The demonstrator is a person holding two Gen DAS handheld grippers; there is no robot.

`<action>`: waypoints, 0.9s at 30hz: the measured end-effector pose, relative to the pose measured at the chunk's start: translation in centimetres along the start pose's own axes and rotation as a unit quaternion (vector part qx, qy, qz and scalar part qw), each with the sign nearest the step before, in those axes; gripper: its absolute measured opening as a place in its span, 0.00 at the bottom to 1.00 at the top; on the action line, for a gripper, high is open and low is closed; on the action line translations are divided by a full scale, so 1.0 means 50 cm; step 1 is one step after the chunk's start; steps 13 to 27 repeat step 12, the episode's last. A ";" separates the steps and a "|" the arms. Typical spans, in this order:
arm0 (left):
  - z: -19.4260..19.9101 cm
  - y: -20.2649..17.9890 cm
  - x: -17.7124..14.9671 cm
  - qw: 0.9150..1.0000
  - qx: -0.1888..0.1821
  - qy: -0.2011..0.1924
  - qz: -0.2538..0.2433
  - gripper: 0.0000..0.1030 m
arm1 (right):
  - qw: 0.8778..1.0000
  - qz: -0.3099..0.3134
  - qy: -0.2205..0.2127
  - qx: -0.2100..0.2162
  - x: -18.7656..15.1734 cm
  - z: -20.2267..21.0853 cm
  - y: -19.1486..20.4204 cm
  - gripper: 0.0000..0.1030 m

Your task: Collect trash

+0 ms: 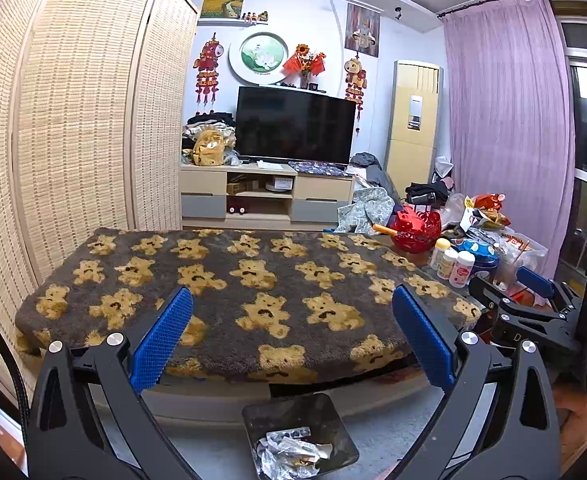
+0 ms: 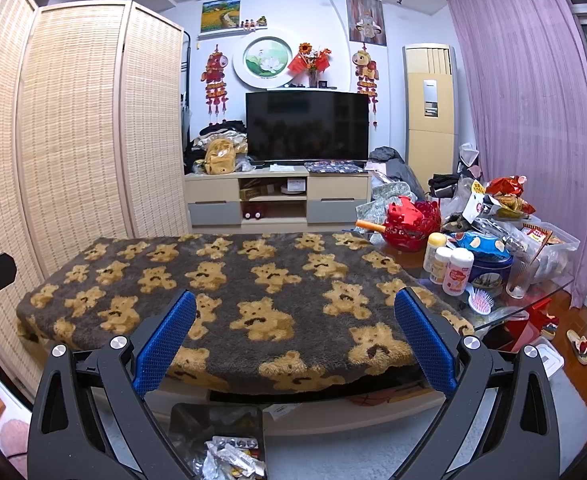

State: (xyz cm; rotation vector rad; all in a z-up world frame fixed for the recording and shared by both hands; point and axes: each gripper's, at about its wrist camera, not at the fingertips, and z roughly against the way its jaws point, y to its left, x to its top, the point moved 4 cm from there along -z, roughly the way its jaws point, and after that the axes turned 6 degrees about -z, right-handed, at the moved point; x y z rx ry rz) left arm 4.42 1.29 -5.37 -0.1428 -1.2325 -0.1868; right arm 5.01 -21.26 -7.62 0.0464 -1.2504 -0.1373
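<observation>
A dark square trash bin (image 1: pixel 299 432) stands on the floor in front of the table, with crumpled foil and blister-pack trash (image 1: pixel 289 454) inside. It also shows in the right wrist view (image 2: pixel 217 440), with the trash (image 2: pixel 233 458) in it. My left gripper (image 1: pixel 293 320) is open and empty, held above the bin at the table's near edge. My right gripper (image 2: pixel 295 320) is open and empty, also above the near edge. The right gripper shows at the right of the left wrist view (image 1: pixel 533 300).
The table is covered by a grey blanket with teddy bears (image 1: pixel 245 292). At its right end are bottles (image 2: pixel 449 264), a red basket (image 2: pixel 411 222), snack bags (image 2: pixel 501 200), a glass (image 2: pixel 521 276) and a hairbrush (image 2: pixel 480 302). A folding screen (image 1: pixel 73 120) stands left.
</observation>
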 end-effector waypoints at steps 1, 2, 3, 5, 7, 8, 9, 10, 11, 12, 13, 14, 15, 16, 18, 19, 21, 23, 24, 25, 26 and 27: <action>-0.001 0.000 0.000 1.000 0.002 0.001 0.000 0.92 | 1.000 0.000 0.001 0.000 0.000 -0.002 -0.001 0.97; -0.003 0.000 0.000 1.000 0.003 0.001 -0.001 0.92 | 1.000 0.000 0.002 0.000 0.000 -0.003 -0.003 0.97; -0.004 0.001 0.000 1.000 0.006 0.002 -0.001 0.92 | 1.000 0.000 0.001 0.000 0.000 -0.002 -0.003 0.97; -0.006 0.001 -0.002 1.000 0.010 0.003 -0.002 0.92 | 1.000 0.000 0.002 0.000 -0.003 -0.004 -0.002 0.97; -0.006 0.001 -0.003 1.000 0.012 0.005 -0.002 0.92 | 1.000 0.000 0.003 0.001 -0.002 -0.005 -0.002 0.97; -0.008 0.002 -0.004 1.000 0.014 0.006 -0.002 0.92 | 1.000 0.000 0.002 0.000 -0.001 -0.004 -0.003 0.97; -0.009 0.002 -0.005 1.000 0.013 0.007 -0.001 0.92 | 1.000 0.000 0.002 0.000 -0.001 -0.004 -0.003 0.97; -0.011 0.004 -0.006 1.000 0.013 0.008 -0.002 0.92 | 1.000 0.000 0.002 0.000 -0.002 -0.005 -0.002 0.97; -0.012 0.005 -0.006 1.000 0.013 0.009 -0.002 0.92 | 1.000 0.000 0.002 0.001 -0.001 -0.005 -0.003 0.97; -0.014 0.004 -0.006 1.000 0.013 0.010 -0.003 0.92 | 1.000 0.000 0.002 0.000 -0.001 -0.005 -0.003 0.97; -0.014 0.004 -0.006 1.000 0.013 0.010 -0.003 0.92 | 1.000 0.000 0.002 0.000 -0.001 -0.005 -0.003 0.97; -0.014 0.004 -0.006 1.000 0.013 0.010 -0.003 0.92 | 1.000 0.000 0.002 0.000 -0.001 -0.005 -0.003 0.97; -0.014 0.004 -0.006 1.000 0.013 0.010 -0.003 0.92 | 1.000 0.000 0.002 0.000 -0.001 -0.005 -0.003 0.97; -0.014 0.004 -0.006 1.000 0.013 0.010 -0.003 0.92 | 1.000 0.000 0.002 0.000 -0.001 -0.005 -0.003 0.97; -0.014 0.004 -0.006 1.000 0.013 0.010 -0.003 0.92 | 1.000 0.000 0.002 0.000 -0.001 -0.005 -0.003 0.97; -0.014 0.004 -0.006 1.000 0.013 0.010 -0.003 0.92 | 1.000 0.000 0.002 0.000 -0.001 -0.005 -0.003 0.97; -0.014 0.004 -0.006 1.000 0.013 0.010 -0.003 0.92 | 1.000 0.000 0.002 0.000 -0.001 -0.005 -0.003 0.97; -0.014 0.004 -0.006 1.000 0.013 0.010 -0.003 0.92 | 1.000 0.000 0.002 0.000 -0.001 -0.005 -0.003 0.97; -0.014 0.004 -0.006 1.000 0.013 0.010 -0.003 0.92 | 1.000 0.000 0.002 0.000 -0.001 -0.005 -0.003 0.97; -0.014 0.004 -0.006 1.000 0.013 0.010 -0.003 0.92 | 1.000 0.000 0.002 0.000 -0.001 -0.005 -0.003 0.97; -0.014 0.004 -0.006 1.000 0.013 0.010 -0.003 0.92 | 1.000 0.000 0.002 0.000 -0.001 -0.005 -0.003 0.97; -0.014 0.004 -0.006 1.000 0.013 0.010 -0.003 0.92 | 1.000 0.000 0.002 0.000 -0.001 -0.005 -0.003 0.97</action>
